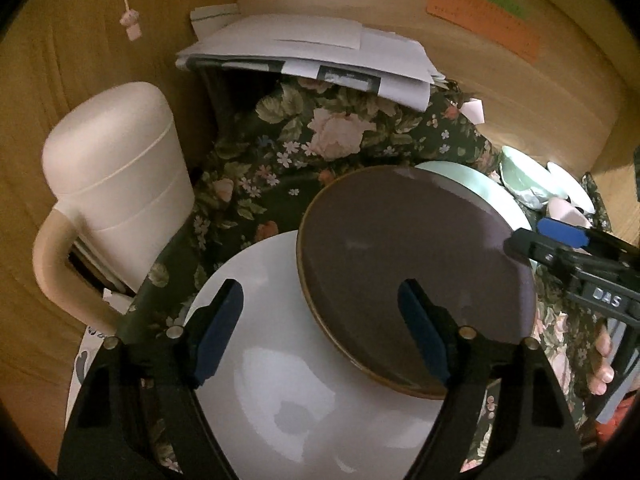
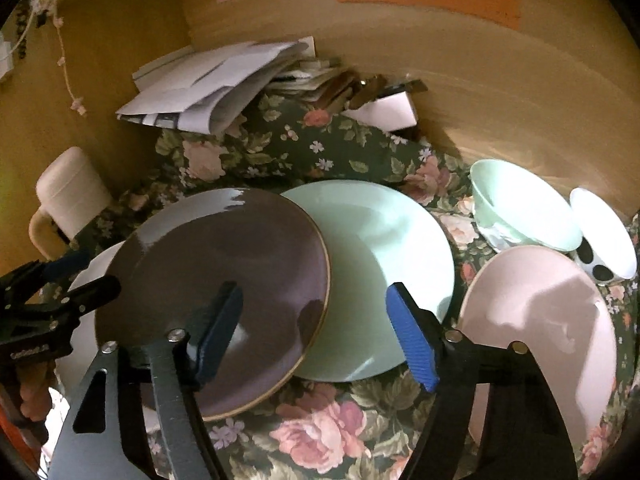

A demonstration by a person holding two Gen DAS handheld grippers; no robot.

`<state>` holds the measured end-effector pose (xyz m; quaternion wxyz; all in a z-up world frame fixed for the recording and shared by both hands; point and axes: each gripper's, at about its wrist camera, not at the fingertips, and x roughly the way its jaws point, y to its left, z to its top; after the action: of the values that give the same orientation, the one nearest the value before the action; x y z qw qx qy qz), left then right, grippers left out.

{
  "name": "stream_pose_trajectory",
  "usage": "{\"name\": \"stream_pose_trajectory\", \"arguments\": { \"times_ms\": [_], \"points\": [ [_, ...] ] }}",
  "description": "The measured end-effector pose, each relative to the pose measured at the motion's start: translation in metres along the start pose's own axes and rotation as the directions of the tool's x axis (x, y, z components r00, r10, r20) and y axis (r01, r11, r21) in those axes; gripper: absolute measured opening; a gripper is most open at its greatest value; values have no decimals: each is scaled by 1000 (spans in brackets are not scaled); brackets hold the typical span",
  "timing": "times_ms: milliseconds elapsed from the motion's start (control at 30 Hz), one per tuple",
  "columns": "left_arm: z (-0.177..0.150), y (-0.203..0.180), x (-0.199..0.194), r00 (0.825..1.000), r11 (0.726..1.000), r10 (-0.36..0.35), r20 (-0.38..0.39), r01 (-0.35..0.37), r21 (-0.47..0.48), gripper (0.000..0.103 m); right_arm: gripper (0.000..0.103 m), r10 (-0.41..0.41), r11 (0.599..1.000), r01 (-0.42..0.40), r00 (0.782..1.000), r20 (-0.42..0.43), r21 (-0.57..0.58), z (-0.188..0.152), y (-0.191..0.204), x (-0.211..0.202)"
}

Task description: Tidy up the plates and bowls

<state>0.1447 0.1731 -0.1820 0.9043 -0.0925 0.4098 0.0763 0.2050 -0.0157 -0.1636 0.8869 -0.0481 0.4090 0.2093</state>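
Black-framed, blue-padded, the left hand-held gripper points steeply down over the dishes, jaws parted wide. Its left finger hangs above the white plate; its right finger hangs above the near edge of the brown plate. No pad can be seen pressing on either plate, so it grasps nothing.

The right hand-held gripper is likewise angled downward, jaws apart. One finger stands over the brown plate, the other over the near rim of the mint-green plate; whether a pad touches a rim cannot be told. Nothing is clamped. In the left wrist view its blue-tipped fingers reach in at the brown plate's right edge, with bare fingers of the person's hand visible beneath it.

Placement relative to the brown plate:
- it overlaps the white plate on its left and the mint-green plate on its right
- right of it lie a pink plate, a mint-green bowl and a white bowl with black spots
- left of it stands a cream lidded jug
- behind it lies a stack of papers

All rest on a floral cloth covering the tabletop.
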Motion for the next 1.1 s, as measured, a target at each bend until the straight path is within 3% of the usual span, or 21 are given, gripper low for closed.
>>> {"name": "stream_pose_trajectory", "arguments": {
  "times_ms": [100, 233, 467, 633, 700, 1100],
  "points": [
    [1, 2, 4, 999, 1000, -23, -25, 23, -12, 74, 56, 9, 1000, -8, 999, -34, 18, 0, -4, 11],
    [0, 6, 9, 998, 998, -35, -54, 33, -46, 55, 52, 40, 997, -36, 997, -67, 61, -1, -10, 22],
    [0, 7, 19, 992, 995, -76, -95, 70, -69, 45, 43, 54, 997, -50, 996, -77, 53, -2, -6, 30],
    [2, 6, 22, 990, 993, -100, -103, 92, -80, 44, 34, 94, 994, -87, 990, -102, 72, -2, -7, 40],
    [2, 6, 23, 987, 990, -119, -105, 111, -83, 39, 33, 113, 991, -105, 988, -104, 80, -2, -7, 42],
    [5, 5, 20, 991, 989, -106, -78, 97, -115, 37, 31, 113, 992, -108, 989, -95, 57, -2, 1, 40]
  ]
}}
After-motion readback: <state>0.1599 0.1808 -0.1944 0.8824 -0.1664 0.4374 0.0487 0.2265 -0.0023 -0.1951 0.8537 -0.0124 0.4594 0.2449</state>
